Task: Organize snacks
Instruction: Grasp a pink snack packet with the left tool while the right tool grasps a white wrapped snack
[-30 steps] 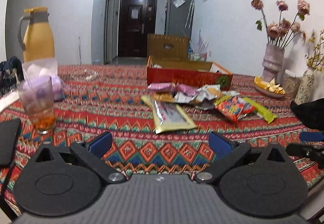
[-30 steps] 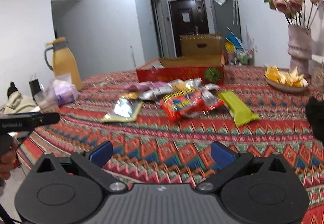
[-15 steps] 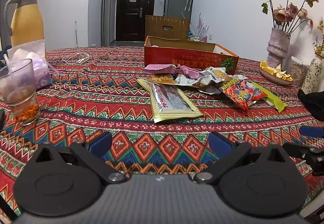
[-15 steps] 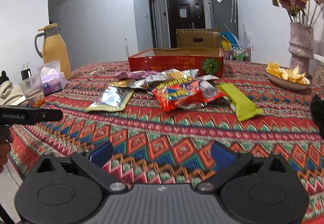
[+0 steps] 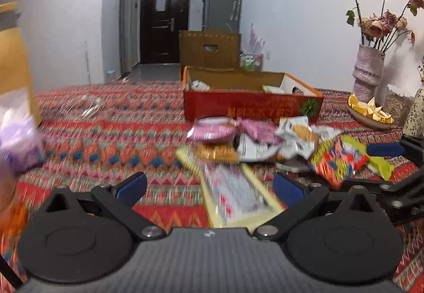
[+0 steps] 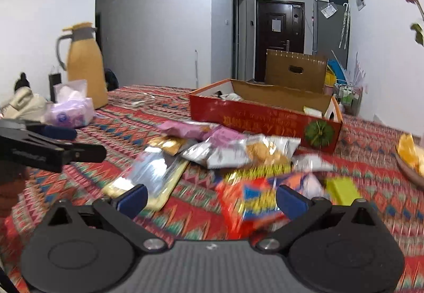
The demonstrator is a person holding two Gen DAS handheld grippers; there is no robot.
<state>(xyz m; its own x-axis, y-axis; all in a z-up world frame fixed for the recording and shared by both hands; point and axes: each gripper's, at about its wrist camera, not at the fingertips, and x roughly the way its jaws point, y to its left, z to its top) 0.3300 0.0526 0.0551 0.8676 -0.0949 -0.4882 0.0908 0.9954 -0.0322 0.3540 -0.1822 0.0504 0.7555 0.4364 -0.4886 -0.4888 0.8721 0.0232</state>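
Table with red zigzag-patterned cloth [image 5: 111, 134] in a white-walled room, dark door [image 5: 164, 22] behind. Left tongs [image 5: 209, 185] spread over the yellow-edged flat packet [image 5: 233, 192]; right tongs [image 6: 210, 199] spread over the red-orange crinkly packet [image 6: 251, 200]. Open red cardboard box [image 6: 265, 120] beyond the pile. Near packets motion-blurred.

The red box [image 5: 251, 107] carries gold lettering on its front wall, too blurred to read.

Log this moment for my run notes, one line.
left hand-held gripper: open | right hand-held gripper: open | snack packets: loose beside red box
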